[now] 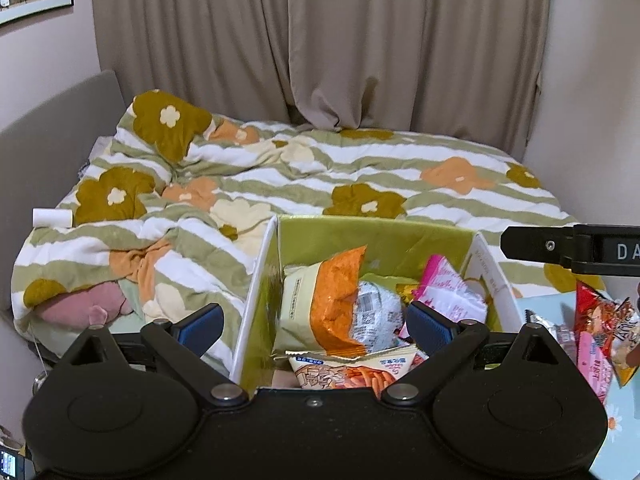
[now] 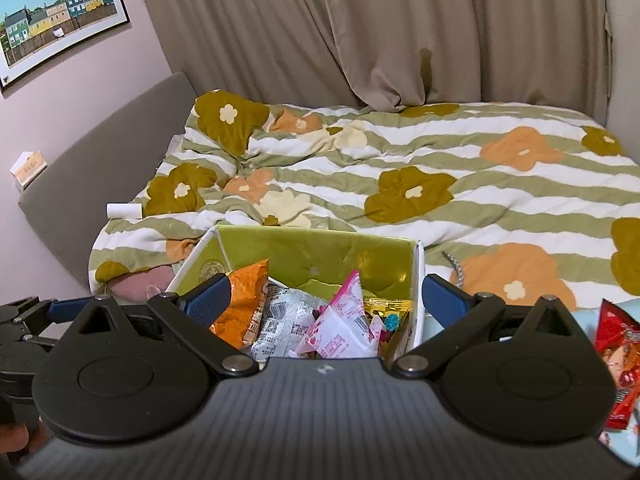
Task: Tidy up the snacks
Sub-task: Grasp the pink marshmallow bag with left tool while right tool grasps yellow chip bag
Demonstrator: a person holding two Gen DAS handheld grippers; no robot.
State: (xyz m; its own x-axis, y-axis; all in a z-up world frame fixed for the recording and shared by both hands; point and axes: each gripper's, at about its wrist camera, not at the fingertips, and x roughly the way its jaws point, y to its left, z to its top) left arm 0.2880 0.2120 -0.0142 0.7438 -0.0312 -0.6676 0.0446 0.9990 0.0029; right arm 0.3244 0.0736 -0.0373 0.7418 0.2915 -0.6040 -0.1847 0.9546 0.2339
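- The left gripper (image 1: pixel 316 326) hovers above the near edge of the green box (image 1: pixel 376 240); its jaws are spread wide and pinch nothing.
- One blue pad (image 1: pixel 202 326) is outside the box's left wall, over the blanket; the other pad is over the snacks inside.
- The right gripper (image 2: pixel 326 300) also hangs over the box, jaws spread wide, nothing between them. Its left pad (image 2: pixel 208 298) is in front of the orange bag; the right pad is just outside the right wall.
- The box stands on the bed, open at top, w/ white outer walls and green inside.
- Inside the box: an orange-and-cream bag (image 1: pixel 320 304) leaning upright, a silver packet (image 1: pixel 378 318) beside it, a pink-and-white packet (image 1: pixel 452 292) toward the right wall, and a packet w/ orange sticks (image 1: pixel 356 372) at the near edge.
- In the right wrist view there is also a yellow packet (image 2: pixel 386 306) low in the right corner, partly hidden.
- More snacks lie outside, right of the box: a red packet (image 1: pixel 596 312) and a pink one (image 1: pixel 596 364), on a light blue surface (image 1: pixel 548 310). What this surface is, I cannot tell.
- The bed is covered by a striped flower blanket (image 1: pixel 320 172); a white roll (image 1: pixel 52 218) lies at its left edge.
- Beige curtains (image 1: pixel 320 40) hang behind, and a framed picture (image 2: pixel 56 12) of coloured houses is on the left wall.
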